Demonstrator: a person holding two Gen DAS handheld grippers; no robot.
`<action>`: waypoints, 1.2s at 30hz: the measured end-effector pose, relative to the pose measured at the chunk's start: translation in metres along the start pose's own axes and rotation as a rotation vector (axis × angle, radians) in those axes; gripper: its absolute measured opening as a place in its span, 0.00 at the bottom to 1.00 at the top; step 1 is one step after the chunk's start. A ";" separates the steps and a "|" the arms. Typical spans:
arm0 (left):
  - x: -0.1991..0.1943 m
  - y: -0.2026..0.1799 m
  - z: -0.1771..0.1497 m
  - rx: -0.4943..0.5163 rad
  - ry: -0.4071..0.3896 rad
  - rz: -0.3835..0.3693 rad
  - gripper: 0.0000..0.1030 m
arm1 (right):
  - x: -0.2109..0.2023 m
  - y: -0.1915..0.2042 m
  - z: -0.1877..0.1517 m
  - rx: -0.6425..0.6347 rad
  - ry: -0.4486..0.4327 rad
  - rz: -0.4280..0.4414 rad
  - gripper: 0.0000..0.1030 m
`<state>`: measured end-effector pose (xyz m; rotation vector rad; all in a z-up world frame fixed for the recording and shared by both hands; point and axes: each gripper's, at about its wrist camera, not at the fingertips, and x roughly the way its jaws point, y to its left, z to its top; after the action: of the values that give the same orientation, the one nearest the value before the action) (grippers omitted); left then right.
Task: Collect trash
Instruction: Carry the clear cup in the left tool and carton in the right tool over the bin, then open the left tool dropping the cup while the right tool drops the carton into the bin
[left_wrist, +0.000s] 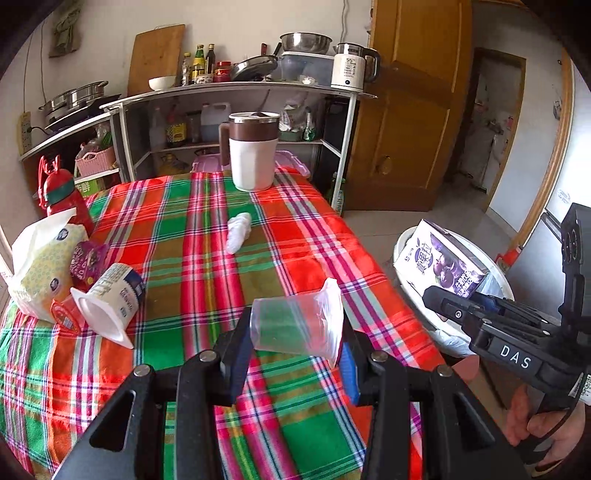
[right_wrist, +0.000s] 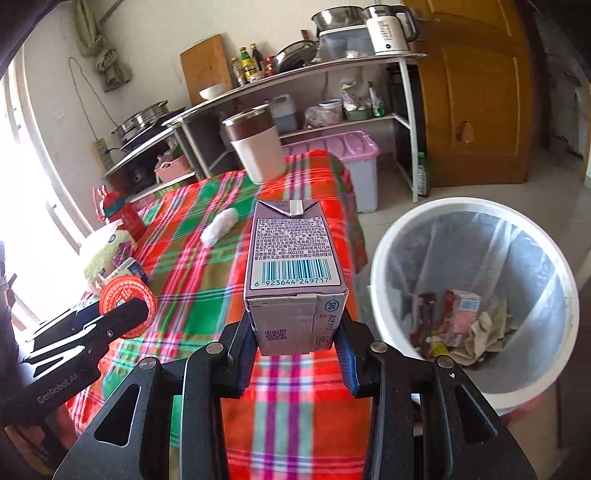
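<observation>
My left gripper (left_wrist: 293, 354) is shut on a clear plastic cup (left_wrist: 295, 323) lying sideways, held just above the plaid tablecloth (left_wrist: 207, 280). My right gripper (right_wrist: 295, 350) is shut on a purple drink carton (right_wrist: 291, 269), also seen in the left wrist view (left_wrist: 441, 264) over the bin. The white trash bin (right_wrist: 469, 295) with a liner stands on the floor right of the table and holds several scraps. On the table lie a crumpled white tissue (left_wrist: 238, 229), a tipped yogurt cup (left_wrist: 110, 301), a red lid (left_wrist: 64, 315) and a purple wrapper (left_wrist: 86, 262).
A tissue pack (left_wrist: 44, 266) and a red bottle (left_wrist: 62, 195) sit at the table's left edge. A brown-and-white mug (left_wrist: 253, 151) stands at the far end. A kitchen shelf (left_wrist: 236, 92) with pots is behind; a wooden door (left_wrist: 410, 110) is at right.
</observation>
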<state>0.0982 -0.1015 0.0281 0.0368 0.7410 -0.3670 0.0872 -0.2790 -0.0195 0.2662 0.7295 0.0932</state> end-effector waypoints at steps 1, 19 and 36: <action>0.002 -0.006 0.002 0.008 0.002 -0.008 0.41 | -0.003 -0.006 0.000 0.008 -0.005 -0.009 0.38; 0.034 -0.108 0.022 0.141 0.024 -0.133 0.41 | -0.042 -0.098 0.000 0.113 -0.051 -0.160 0.38; 0.073 -0.164 0.027 0.190 0.078 -0.176 0.41 | -0.031 -0.160 -0.008 0.167 0.044 -0.279 0.38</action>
<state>0.1095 -0.2820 0.0152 0.1668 0.7867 -0.6059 0.0569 -0.4365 -0.0487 0.3196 0.8130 -0.2284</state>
